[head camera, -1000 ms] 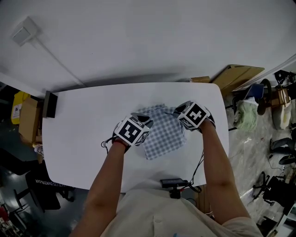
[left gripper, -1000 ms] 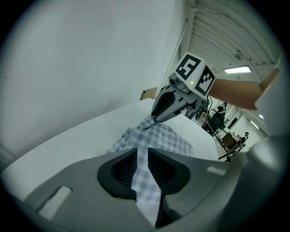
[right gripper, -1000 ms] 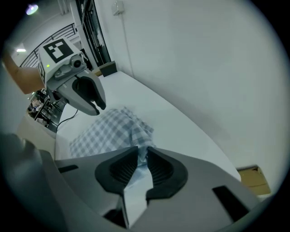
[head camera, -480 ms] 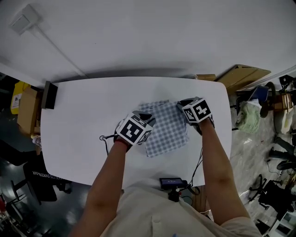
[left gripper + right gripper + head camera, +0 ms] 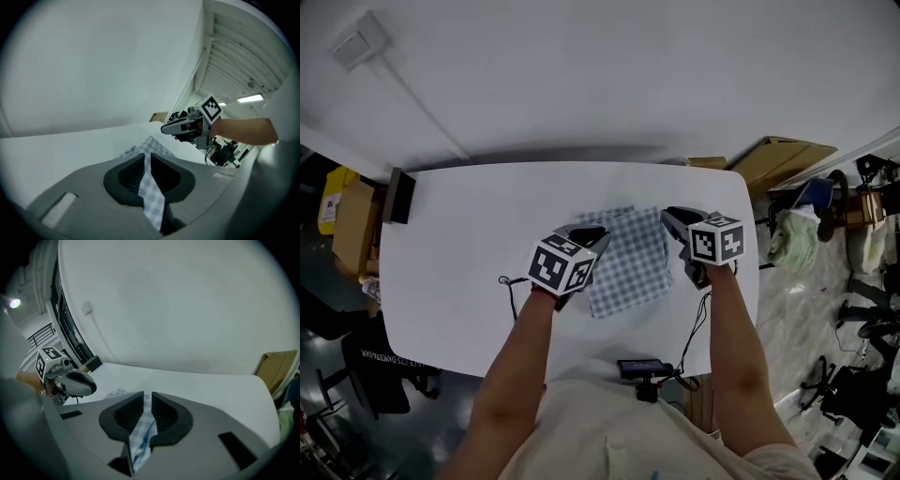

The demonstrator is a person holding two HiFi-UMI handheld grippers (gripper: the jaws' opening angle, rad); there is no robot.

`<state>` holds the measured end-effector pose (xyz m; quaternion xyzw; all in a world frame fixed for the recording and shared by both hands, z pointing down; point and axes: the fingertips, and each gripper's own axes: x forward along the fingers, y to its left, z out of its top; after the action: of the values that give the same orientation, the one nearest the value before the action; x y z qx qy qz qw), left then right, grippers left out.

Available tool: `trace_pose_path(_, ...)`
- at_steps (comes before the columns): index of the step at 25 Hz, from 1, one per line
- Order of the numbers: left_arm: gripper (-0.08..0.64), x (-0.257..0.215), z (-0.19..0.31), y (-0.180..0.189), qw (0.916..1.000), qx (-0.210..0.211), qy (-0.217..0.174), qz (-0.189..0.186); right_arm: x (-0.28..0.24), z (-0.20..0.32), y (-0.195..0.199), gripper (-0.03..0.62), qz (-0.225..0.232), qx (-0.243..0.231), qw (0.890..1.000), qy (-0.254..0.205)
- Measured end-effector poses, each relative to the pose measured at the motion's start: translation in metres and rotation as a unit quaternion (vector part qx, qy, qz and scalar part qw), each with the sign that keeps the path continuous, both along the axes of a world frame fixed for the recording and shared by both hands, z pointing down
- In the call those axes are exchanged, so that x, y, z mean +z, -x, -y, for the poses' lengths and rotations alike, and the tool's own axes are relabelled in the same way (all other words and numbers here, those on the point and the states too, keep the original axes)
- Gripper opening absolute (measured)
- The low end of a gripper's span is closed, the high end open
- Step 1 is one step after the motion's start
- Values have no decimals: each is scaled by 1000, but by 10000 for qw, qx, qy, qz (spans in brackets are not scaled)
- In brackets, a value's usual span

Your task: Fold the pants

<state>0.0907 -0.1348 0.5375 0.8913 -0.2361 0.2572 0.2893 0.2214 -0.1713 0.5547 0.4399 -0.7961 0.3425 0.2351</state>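
Observation:
The blue-and-white checked pants (image 5: 630, 261) lie folded into a small square in the middle of the white table (image 5: 459, 272). My left gripper (image 5: 589, 234) is at their left far corner. In the left gripper view its jaws are closing on a strip of the checked cloth (image 5: 151, 192) pinched between the pads. My right gripper (image 5: 672, 219) is at the right far corner. In the right gripper view it is shut on a fold of the same cloth (image 5: 143, 427). Each gripper shows in the other's view: the right gripper (image 5: 183, 126) and the left gripper (image 5: 75, 383).
A black box (image 5: 398, 195) stands at the table's left edge, with a yellow container (image 5: 336, 211) beyond it. Flat cardboard (image 5: 783, 155) leans off the far right corner. A black device (image 5: 643, 367) with cables sits at the near edge. Clutter fills the floor at right.
Both grippers have lifted slightly with the cloth corners. The right gripper has rolled and shifted to the right, off the pants. The pants now lie squarer to the table.

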Motion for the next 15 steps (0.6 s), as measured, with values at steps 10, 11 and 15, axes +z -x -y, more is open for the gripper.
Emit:
trace_pose_path(10,25,-38,-26,13,9953,-328,-627,-656,-44,-68,61,31,276,-34,9967,-764)
trace_pose_path(11,25,-43,-31,16,9941,-373,-722,-719,-46,-75,65,29,313,-48,9962,-807)
trace_pose_path(15,25,-57,-54,24,9898,-470,-937,-965,-58,-103,80,29,497,-5,9943,-948)
